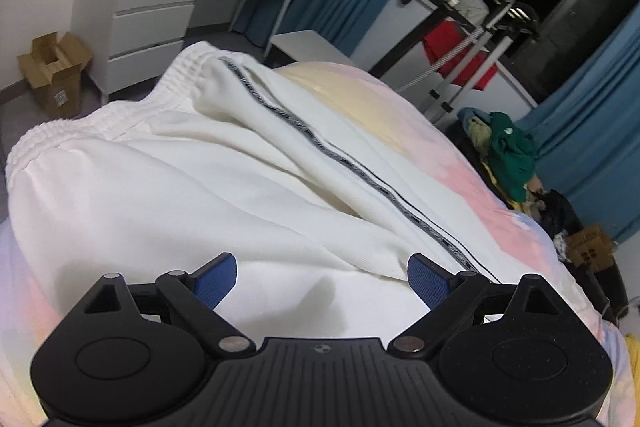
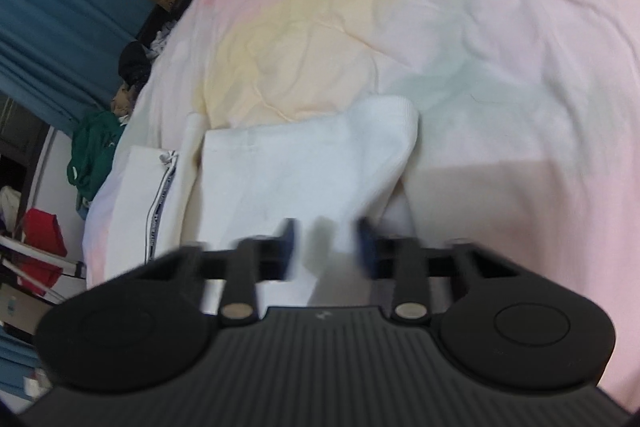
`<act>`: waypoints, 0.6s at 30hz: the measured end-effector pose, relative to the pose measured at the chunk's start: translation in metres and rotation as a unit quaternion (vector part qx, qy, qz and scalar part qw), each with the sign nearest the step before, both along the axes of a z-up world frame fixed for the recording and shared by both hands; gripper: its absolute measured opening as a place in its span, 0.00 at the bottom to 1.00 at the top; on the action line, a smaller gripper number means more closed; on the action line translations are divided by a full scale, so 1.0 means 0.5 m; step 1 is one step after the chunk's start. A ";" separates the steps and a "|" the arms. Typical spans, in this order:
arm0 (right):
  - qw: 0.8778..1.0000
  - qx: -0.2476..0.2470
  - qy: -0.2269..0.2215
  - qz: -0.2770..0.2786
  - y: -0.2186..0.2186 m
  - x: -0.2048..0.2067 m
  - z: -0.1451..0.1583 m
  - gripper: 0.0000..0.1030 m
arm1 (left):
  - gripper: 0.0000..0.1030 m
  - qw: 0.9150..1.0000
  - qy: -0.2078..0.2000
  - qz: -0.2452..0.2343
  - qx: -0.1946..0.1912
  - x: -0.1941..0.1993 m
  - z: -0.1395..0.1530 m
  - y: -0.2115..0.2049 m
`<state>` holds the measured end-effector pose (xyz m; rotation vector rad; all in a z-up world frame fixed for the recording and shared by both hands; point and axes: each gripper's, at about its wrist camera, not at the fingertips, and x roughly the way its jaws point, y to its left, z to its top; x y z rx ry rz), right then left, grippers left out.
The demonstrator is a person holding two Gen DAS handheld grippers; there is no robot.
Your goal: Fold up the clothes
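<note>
White trousers (image 1: 200,187) lie lengthwise, waistband (image 1: 92,119) pointing away from camera.

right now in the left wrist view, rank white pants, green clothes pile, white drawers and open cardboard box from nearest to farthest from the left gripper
1. white pants, directly under the left gripper
2. green clothes pile, off to the right beside the bed
3. open cardboard box and white drawers, far left on the floor; too close to call
</note>
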<state>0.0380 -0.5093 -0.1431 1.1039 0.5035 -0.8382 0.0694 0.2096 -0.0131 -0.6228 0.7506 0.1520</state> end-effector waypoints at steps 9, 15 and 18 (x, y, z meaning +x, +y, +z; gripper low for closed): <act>0.999 -0.048 -0.026 -0.004 0.006 -0.014 0.035 0.05 | 0.91 0.999 0.012 0.046 -0.002 -0.007 -0.008 0.019; 0.997 -0.080 -0.020 0.004 0.022 -0.011 0.057 0.05 | 0.89 0.987 -0.006 0.161 -0.001 -0.065 0.017 0.095; 0.997 -0.075 -0.019 -0.001 0.018 -0.013 0.055 0.05 | 0.89 0.980 -0.010 0.196 -0.001 -0.096 0.029 0.139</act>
